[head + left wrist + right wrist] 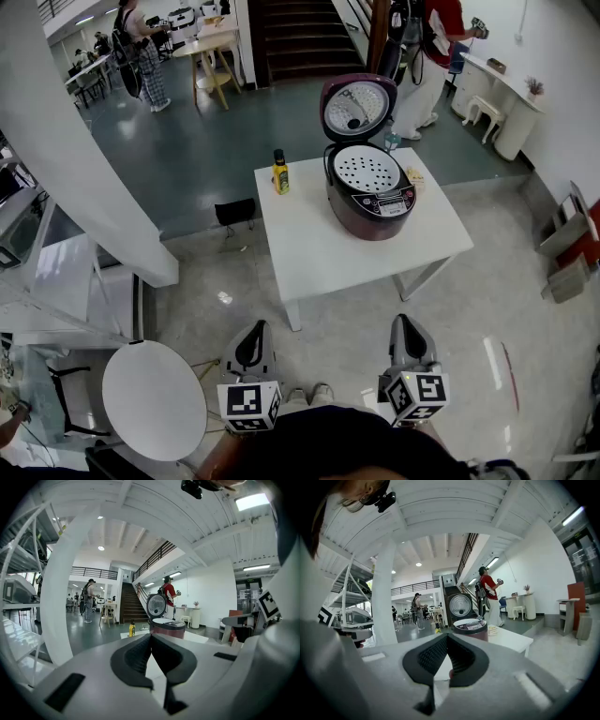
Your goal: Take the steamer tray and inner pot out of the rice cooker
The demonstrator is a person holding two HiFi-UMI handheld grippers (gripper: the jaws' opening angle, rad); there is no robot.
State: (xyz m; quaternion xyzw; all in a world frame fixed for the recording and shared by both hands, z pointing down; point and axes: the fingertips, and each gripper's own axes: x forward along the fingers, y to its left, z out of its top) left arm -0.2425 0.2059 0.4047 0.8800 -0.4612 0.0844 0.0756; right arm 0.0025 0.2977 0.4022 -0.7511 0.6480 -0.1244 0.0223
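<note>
On the far side of the white table (319,253), the rice cooker (368,202) stands with its lid (357,106) raised, leaving the perforated steamer tray (366,170) exposed for lifting; the inner pot presumably sits hidden beneath. A yellow bottle (279,172) stands nearby. The left gripper (255,333) and right gripper (405,328) hang well short of the table, jaws closed on nothing.

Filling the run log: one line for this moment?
left gripper: shut, empty | right gripper: shut, empty | rice cooker: on table, lid open | steamer tray: in cooker

Bottle (279,172) left of rice cooker (369,190)
</note>
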